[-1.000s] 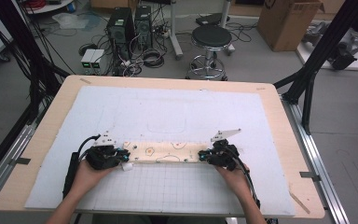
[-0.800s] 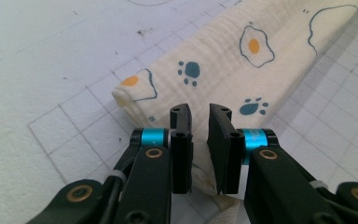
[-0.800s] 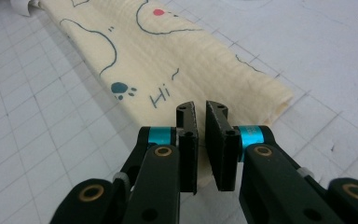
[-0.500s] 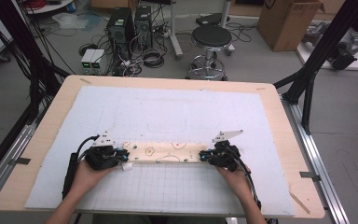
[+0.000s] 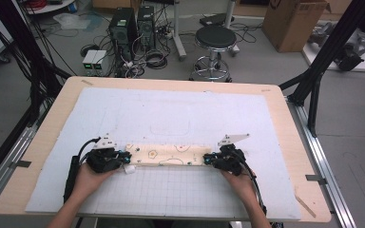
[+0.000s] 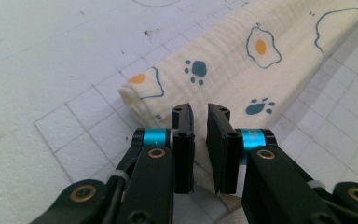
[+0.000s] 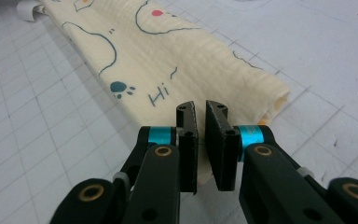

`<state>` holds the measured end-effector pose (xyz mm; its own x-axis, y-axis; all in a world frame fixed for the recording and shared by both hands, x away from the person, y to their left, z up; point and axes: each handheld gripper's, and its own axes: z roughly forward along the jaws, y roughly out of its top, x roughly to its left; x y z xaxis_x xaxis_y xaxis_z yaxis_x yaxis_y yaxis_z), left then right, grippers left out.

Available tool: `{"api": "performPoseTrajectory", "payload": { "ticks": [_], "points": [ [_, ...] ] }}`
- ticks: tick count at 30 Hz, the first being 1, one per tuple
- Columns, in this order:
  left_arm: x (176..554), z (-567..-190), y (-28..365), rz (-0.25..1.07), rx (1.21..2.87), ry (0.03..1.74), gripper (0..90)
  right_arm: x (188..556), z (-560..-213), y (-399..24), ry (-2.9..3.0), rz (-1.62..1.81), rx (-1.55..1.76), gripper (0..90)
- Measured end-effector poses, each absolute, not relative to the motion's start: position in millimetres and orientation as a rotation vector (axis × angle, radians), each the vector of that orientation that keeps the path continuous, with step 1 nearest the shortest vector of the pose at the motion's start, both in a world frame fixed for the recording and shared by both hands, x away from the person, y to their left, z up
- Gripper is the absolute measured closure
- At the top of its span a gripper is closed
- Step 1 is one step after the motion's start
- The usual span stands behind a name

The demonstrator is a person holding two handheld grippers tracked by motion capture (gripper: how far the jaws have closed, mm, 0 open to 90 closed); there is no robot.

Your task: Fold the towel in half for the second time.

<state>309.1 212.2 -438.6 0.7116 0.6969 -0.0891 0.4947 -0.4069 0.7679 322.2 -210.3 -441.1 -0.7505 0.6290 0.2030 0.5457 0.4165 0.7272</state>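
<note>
Biggest risk as we see it: both pinches look thin, so if we lift or pull outward, an end of the cloth (image 5: 167,155) could slide out and the folds drop open; uneven pull btwn the two sides would skew the strip or drag it across the mat (image 5: 171,118); jaws might also catch just the top layer, leaving lower layers behind.

Cloth is a long folded strip, cream w/ egg and paw prints, lying flat on the gridded mat at the near-middle of the tabletop (image 5: 47,142), running side to side btwn our hands.

Left gripper (image 6: 198,116): jaws nearly closed w/ a narrow gap, cloth's near corner sitting right at and under them; fabric shows below the gap, so we judge they're clenched on the edge, though the grip itself isn't clear.

Right gripper (image 7: 198,113): same story; jaws close together over the cloth's other end, fabric visible btwn them low down, rolled fold just to the right of the tips; prob. pinching the edge.

In the high view both grippers touch the strip's ends.
</note>
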Motion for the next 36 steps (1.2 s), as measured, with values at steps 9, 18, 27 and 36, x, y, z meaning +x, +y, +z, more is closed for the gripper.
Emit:
{"api": "performPoseTrajectory", "payload": {
  "ticks": [9,18,27,36],
  "points": [
    [309,-439,212,0.326,2.097,0.903,81.0,320,-441,-209,2.551,1.238,1.058,83.3],
    [308,-440,212,0.332,2.086,0.904,80.9,320,-441,-208,2.545,1.24,1.056,83.3],
    [307,-440,211,0.337,2.083,0.9,80.5,319,-441,-207,2.533,1.237,1.072,82.2],
    [308,-429,216,0.324,1.992,0.919,70.4,317,-434,-208,2.498,1.307,1.049,65.3]
  ]
}}
